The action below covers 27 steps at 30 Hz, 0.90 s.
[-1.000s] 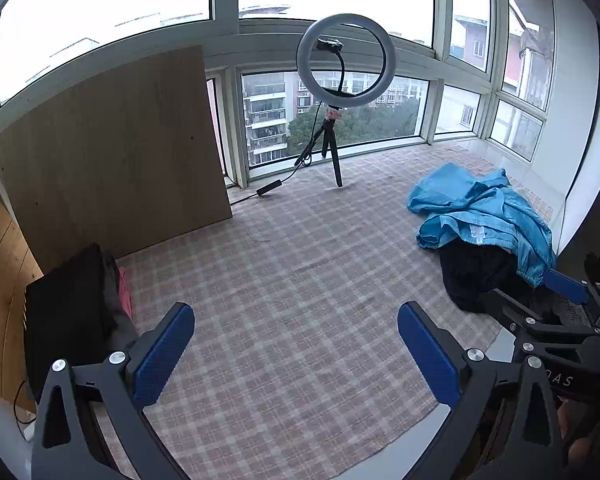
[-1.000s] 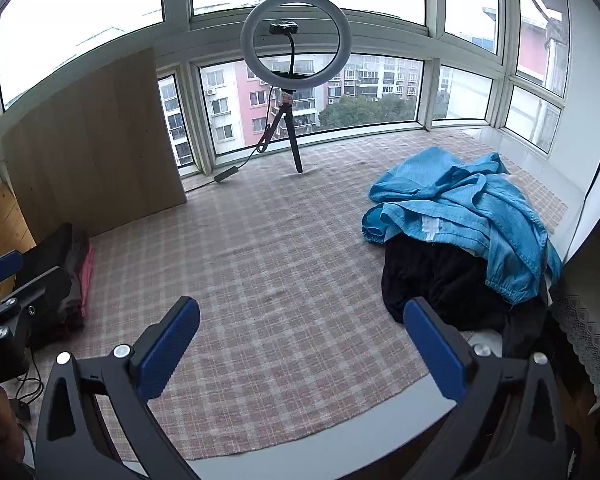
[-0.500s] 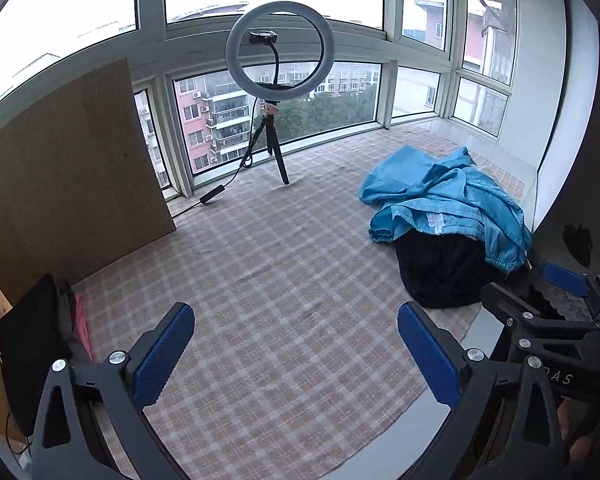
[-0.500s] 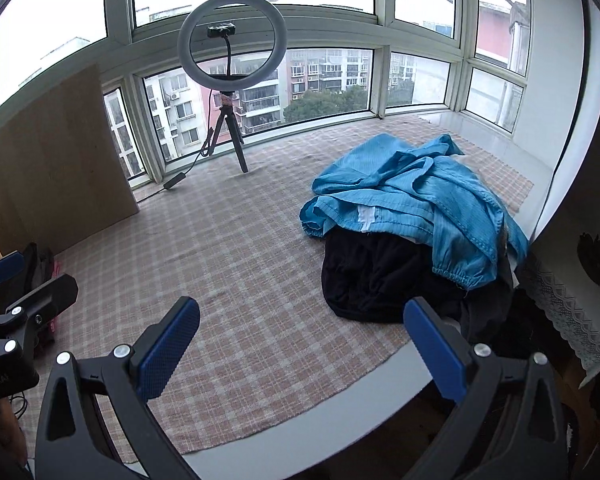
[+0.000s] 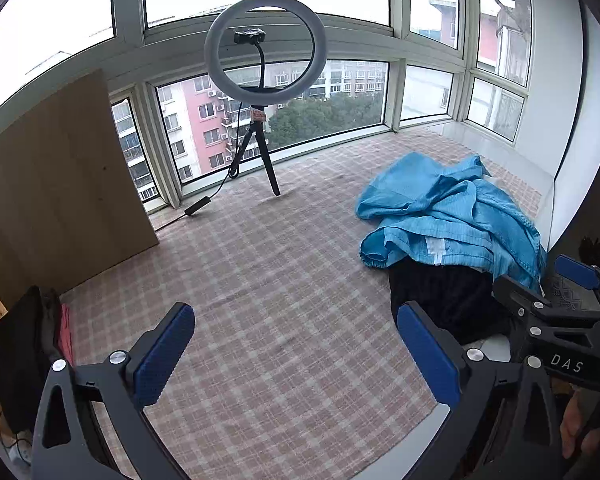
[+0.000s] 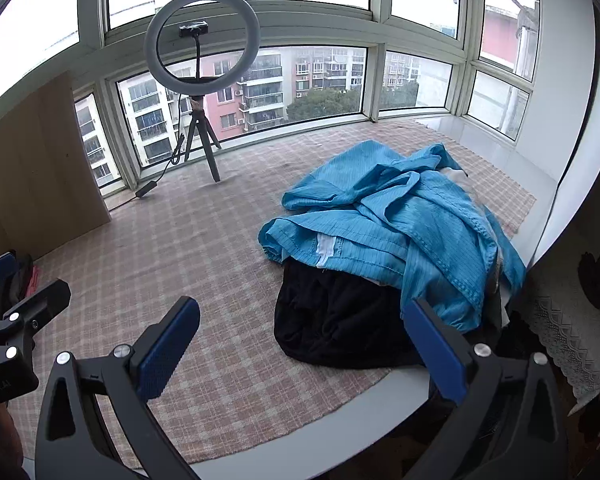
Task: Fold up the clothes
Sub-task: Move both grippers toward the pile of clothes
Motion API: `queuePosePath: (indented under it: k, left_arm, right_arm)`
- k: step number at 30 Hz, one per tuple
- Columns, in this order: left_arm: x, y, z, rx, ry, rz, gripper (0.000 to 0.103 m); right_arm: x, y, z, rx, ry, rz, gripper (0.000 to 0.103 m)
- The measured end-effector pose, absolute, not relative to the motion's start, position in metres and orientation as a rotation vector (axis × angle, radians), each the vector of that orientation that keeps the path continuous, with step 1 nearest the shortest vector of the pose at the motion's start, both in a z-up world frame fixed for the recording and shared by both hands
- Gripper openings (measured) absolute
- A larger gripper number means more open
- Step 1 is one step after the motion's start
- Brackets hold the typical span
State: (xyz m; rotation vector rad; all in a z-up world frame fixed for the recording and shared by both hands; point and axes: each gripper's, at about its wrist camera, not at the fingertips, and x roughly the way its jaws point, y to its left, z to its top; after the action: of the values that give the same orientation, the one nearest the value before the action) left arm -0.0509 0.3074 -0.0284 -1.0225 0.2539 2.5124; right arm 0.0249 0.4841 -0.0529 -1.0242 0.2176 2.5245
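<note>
Two garments lie heaped together on the pink-and-beige checked cloth (image 6: pixel 204 248) that covers the wide window ledge: a crumpled bright blue striped jacket (image 6: pixel 384 228) on top, and a black garment (image 6: pixel 336 312) spilling out from under its near edge. Landmark here is the one white ring light on a small black tripod (image 6: pixel 202 80), standing by the glass; the heap sits to its right and nearer the ledge's front edge, while a single pale wooden board (image 5: pixel 56 184) leans against the window to its left. There are two grippers, both with blue-padded fingers spread wide and holding nothing: the left gripper (image 5: pixel 296 354) hangs over bare cloth, the right gripper (image 6: pixel 300 354) over the black garment's near corner. Compared with a second ago, both views have swung rightward, so the heap now looms larger and closer to the right gripper. Behind the ring light, curved bay windows show apartment blocks and trees; a white wall closes the right end.
</note>
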Motion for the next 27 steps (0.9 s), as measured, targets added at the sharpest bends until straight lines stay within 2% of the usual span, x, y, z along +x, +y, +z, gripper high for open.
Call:
queuePosePath:
  k: [12,27]
  left_arm:
    - [-0.069,0.399,-0.039,-1.082,0.281,2.541,0.102]
    - [-0.101,0.475,-0.053,-1.104,0.285,2.522,0.102]
  right_arm:
    - [-0.004,0.583,-0.061,-1.049,0.209,2.573,0.103]
    - [-0.023,0.67,-0.074,-1.063,0.186,2.562,0.103]
